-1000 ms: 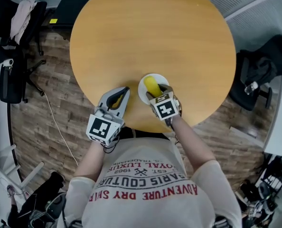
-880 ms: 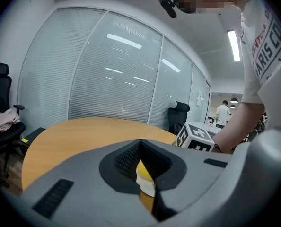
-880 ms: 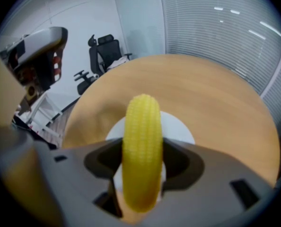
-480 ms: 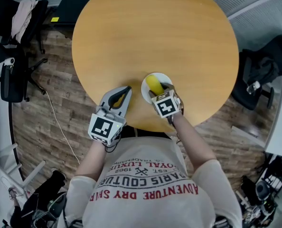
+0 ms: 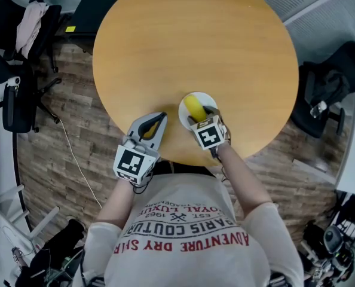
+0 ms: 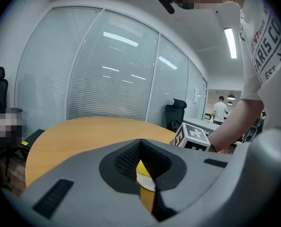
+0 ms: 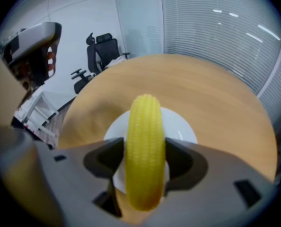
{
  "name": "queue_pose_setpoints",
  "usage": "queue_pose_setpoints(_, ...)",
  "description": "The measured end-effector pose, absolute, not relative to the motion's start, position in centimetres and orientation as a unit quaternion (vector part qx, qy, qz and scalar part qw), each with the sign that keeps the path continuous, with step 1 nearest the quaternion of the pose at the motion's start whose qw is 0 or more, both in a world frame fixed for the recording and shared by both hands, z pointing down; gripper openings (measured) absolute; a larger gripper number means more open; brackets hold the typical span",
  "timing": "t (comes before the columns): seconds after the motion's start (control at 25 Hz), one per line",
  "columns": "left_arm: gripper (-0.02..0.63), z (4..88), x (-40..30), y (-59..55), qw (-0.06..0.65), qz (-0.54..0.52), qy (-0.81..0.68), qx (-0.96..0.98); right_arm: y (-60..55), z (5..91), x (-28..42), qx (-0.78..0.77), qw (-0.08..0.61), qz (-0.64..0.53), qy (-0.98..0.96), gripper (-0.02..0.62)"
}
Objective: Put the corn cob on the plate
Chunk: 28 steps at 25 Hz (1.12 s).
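Across the middle of the frame lies the round wooden surface (image 5: 195, 40), with the person leaning over its near edge at lower centre. At that edge, lower left of centre, the left tool (image 5: 153, 121) hovers with its jaws closed together on nothing. Just right of it, the right tool (image 5: 200, 119) has its jaws parted only as wide as what they clamp. Under that tool a white plate (image 5: 208, 98) sits near the surface's edge. Smallest is the corn cob (image 5: 193, 106), gripped by its sides over the plate's middle, its far end pointing away from the person. Whether it touches the plate I cannot tell.

To my eye the risk lies in the release. The cob is round and the plate looks shallow, so a drop from height or at a tilt could roll it over the rim, close to the surface's edge.

Upside down on the person's shirt (image 5: 189, 232) I read "ADVENTURE DRY", "PARIS COUTUR" and "EST. 1962".
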<state>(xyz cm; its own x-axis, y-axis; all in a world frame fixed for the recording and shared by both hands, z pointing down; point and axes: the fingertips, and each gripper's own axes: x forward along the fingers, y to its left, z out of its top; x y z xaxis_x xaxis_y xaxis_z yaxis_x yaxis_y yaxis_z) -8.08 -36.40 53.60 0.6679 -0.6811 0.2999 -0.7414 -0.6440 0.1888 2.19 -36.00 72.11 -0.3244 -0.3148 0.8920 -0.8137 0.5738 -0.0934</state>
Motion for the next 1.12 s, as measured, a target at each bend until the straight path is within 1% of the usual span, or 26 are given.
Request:
queue_pose_setpoints(0.12,0.029,53.5,-7.9,-36.0,0.132,0.107,-0.388,0.906,-35.7,70.8,2.4,0.380,0.436,0.273,-0.769,0.271)
queue_pose_setpoints(0.32,0.029,52.6,-7.6,-35.7,0.119,0.113,-0.383,0.909,-36.1,66.4,2.3,0.411,0.379,0.245,-0.792,0.262)
queue_pose_setpoints(0.36,0.029,52.4,-7.5,-35.7,0.117,0.114,-0.383,0.909,-36.4,65.5,2.6,0.426,0.369,0.230,-0.793,0.214)
queue_pose_setpoints(0.4,0.029,52.1,-7.5,-35.8,0.114,0.114,-0.383,0.910,-36.7,64.5,2.9,0.443,0.359,0.212,-0.794,0.108)
queue_pose_setpoints(0.44,0.029,51.8,-7.3,-35.8,0.111,0.113,-0.382,0.910,-36.9,63.6,3.3,0.457,0.350,0.196,-0.794,0.049)
queue_pose_setpoints(0.72,0.029,50.2,-6.8,-35.8,0.095,0.113,-0.380,0.913,-36.2,58.4,3.7,0.483,0.281,0.160,-0.814,0.028)
queue_pose_setpoints(0.88,0.029,48.8,-7.0,-36.4,0.082,0.113,-0.380,0.914,-36.2,54.1,3.8,0.497,0.204,0.147,-0.831,0.028)
queue_pose_setpoints(1.12,0.029,46.1,-7.3,-36.9,0.077,0.104,-0.388,0.913,-36.4,47.2,4.8,0.533,0.106,0.085,-0.835,0.028)
